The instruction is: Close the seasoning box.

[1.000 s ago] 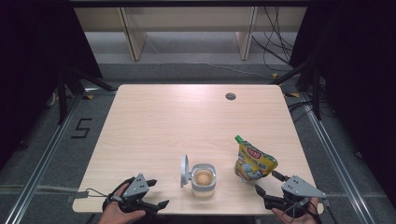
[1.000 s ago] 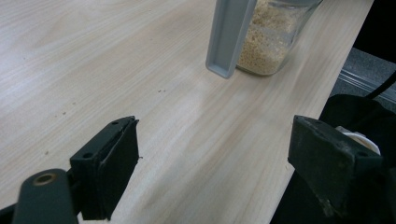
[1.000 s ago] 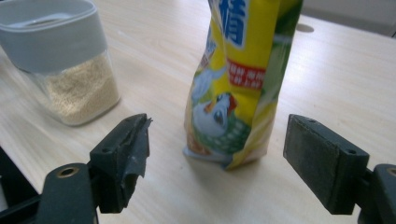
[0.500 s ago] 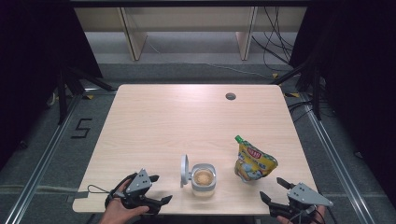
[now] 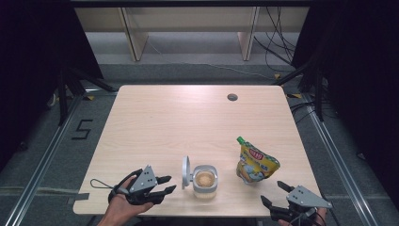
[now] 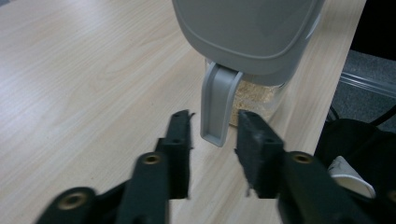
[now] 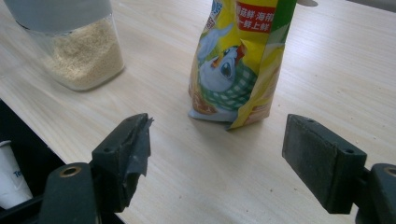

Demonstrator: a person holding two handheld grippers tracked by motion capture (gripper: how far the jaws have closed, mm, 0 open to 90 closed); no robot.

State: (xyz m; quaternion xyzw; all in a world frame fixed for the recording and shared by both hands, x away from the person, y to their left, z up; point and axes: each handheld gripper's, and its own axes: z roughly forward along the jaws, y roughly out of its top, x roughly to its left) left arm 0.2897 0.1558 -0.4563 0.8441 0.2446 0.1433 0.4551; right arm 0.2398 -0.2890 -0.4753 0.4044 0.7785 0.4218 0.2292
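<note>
Room: dark floor and pale shelf legs were seen behind the wooden table (image 5: 188, 117).
Table top: most of it was bare, and wide open room was left at the back and on both sides. A small round hole (image 5: 232, 97) was seen near the far edge.
Jar: a clear jar (image 5: 205, 181) with pale grains was placed near the front edge, with its grey lid (image 5: 185, 172) swung up on the left side. A lid clasp (image 6: 217, 105) was seen hanging down in the left gripper view.
Pouch: a yellow pouch (image 5: 254, 161) with a green cap was stood upright just right of the jar, apart from it.
Left gripper: the left gripper (image 5: 164, 184) was held at the front edge, just left of the jar. Its jaws had just been closing and were left partly open. The clasp was seen just past the tips, and nothing was gripped.
Right gripper: the right gripper (image 5: 274, 193) was held at the front right corner, near the pouch. Its jaws were spread wide and nothing was held.
</note>
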